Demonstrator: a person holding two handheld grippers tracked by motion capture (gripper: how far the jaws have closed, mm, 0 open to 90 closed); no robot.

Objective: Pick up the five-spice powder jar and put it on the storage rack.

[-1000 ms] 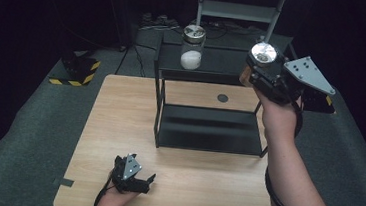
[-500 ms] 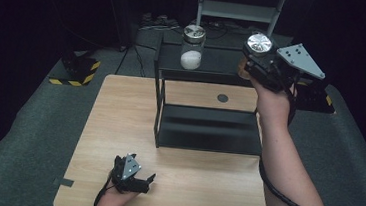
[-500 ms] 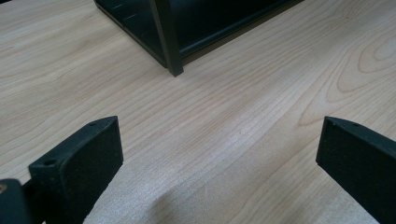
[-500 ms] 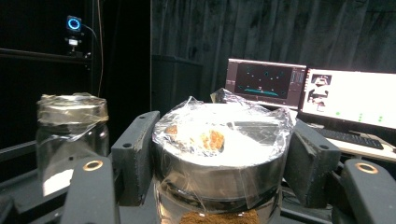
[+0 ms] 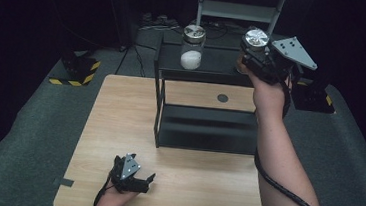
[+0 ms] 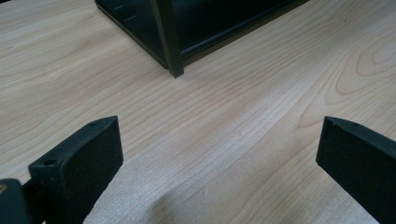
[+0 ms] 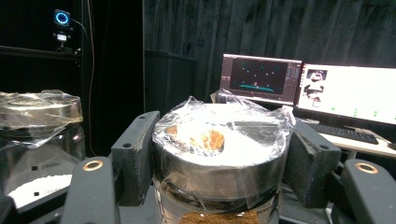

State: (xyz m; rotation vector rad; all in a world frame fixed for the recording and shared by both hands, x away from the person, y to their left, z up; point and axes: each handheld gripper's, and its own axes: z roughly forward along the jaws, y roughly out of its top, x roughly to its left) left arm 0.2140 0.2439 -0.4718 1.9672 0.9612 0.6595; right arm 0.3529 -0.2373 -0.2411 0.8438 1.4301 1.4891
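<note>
In the high view, the right gripper (image 5: 253,53) is seen clamped on a brown-powder jar (image 5: 255,39), held upright over the black shelf rack (image 5: 209,65), with a white-powder jar (image 5: 192,47) just to its left. In the left gripper view, jaws are spread over bare wooden table (image 6: 224,116), the rack ahead. In the right gripper view, the film-wrapped lid (image 7: 219,135) is pinched between both pads; 2 monitors (image 7: 303,88) glow behind.

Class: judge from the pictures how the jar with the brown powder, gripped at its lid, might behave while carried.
The jar looks like glass, so probably fragile. Crinkled plastic film covers its metal lid, so the right hand-held gripper might slip. It is held only at the lid, so the body could perhaps swing or loosen.
</note>
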